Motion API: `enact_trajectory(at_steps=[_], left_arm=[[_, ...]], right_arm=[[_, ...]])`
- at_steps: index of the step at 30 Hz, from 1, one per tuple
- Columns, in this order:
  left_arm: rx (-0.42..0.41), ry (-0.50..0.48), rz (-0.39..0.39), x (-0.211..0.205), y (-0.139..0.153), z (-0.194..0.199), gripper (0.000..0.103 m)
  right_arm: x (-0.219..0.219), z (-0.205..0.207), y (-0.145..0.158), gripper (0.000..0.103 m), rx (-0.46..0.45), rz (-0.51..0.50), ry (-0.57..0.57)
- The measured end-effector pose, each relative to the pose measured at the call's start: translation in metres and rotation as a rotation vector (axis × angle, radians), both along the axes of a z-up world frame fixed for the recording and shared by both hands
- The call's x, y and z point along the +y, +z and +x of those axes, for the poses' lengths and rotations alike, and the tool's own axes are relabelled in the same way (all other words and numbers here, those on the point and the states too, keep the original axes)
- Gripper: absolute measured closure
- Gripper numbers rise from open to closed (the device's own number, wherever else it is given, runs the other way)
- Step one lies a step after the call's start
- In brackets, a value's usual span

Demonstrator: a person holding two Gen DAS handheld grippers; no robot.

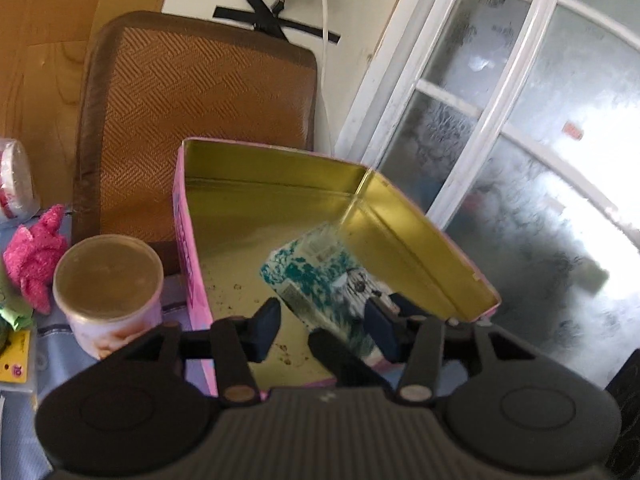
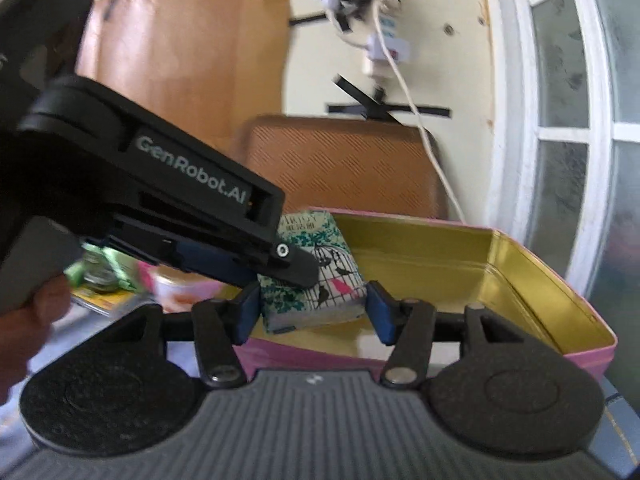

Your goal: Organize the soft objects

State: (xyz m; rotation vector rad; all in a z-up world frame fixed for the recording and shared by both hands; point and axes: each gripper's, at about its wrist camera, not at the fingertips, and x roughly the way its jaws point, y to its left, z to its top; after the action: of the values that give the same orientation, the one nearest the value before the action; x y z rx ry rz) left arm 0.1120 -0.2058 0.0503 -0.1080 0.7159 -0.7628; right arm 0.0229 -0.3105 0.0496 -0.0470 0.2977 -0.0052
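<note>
The tissue pack (image 2: 312, 280), printed with teal leaves and a birdcage, sat tilted inside the pink tin (image 2: 520, 280), near its front-left part, over the gold floor. In the left wrist view the same pack (image 1: 320, 280) leaned toward the tin's (image 1: 280, 184) right wall.

The right gripper (image 2: 312, 316) reached over the tin's near rim, its blue fingers (image 2: 380, 316) spread either side of the pack's lower edge; whether they touched it could not be told. The left gripper (image 2: 240, 256) came in from the left of the tin, angled downward, its black tip resting against the pack's face. From its own camera the left gripper (image 1: 324, 328) had its fingers (image 1: 264, 328) apart, clamping nothing.

Left of the tin stood a round can (image 1: 108, 288), and beyond it a pink fuzzy cloth (image 1: 36, 256). Behind the tin leaned a brown woven cushion (image 1: 192, 120).
</note>
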Motion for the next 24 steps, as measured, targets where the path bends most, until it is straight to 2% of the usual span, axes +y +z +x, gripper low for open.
enact_trajectory(at_steps=[2, 5, 7, 9, 11, 14, 15, 17, 21, 22, 24], left_arm=[[-0.005, -0.003, 0.001, 0.003, -0.001, -0.004, 0.054], [-0.052, 0.013, -0.014, 0.029, 0.004, -0.019, 0.05], [-0.077, 0.038, -0.031, 0.054, 0.007, -0.026, 0.05], [-0.097, 0.093, -0.041, 0.09, 0.006, -0.035, 0.049], [-0.113, 0.177, -0.036, 0.131, 0.0, -0.042, 0.049], [-0.121, 0.32, -0.004, 0.186, -0.016, -0.048, 0.049], [-0.117, 0.369, 0.014, 0.205, -0.024, -0.048, 0.049], [-0.097, 0.456, 0.035, 0.236, -0.038, -0.049, 0.049], [-0.066, 0.528, 0.005, 0.273, -0.06, -0.051, 0.049], [-0.067, 0.533, -0.003, 0.277, -0.064, -0.053, 0.049], [-0.072, 0.529, -0.009, 0.277, -0.069, -0.055, 0.049]], right_arm=[[-0.004, 0.005, -0.005, 0.036, 0.013, -0.001, -0.055], [-0.013, -0.001, -0.004, 0.037, 0.003, 0.072, -0.053], [-0.01, -0.008, -0.001, 0.037, -0.02, 0.077, -0.056], [-0.002, -0.012, 0.005, 0.044, -0.049, 0.08, -0.036], [0.01, -0.014, 0.012, 0.065, -0.062, 0.085, 0.018], [0.04, -0.006, 0.018, 0.079, -0.04, 0.063, 0.127], [0.051, -0.002, 0.018, 0.08, -0.027, 0.053, 0.166], [0.075, 0.01, 0.02, 0.081, 0.009, 0.033, 0.239], [0.119, 0.061, 0.028, 0.08, 0.118, -0.013, 0.311], [0.127, 0.08, 0.031, 0.076, 0.152, -0.01, 0.3], [0.143, 0.118, 0.036, 0.06, 0.227, -0.017, 0.275]])
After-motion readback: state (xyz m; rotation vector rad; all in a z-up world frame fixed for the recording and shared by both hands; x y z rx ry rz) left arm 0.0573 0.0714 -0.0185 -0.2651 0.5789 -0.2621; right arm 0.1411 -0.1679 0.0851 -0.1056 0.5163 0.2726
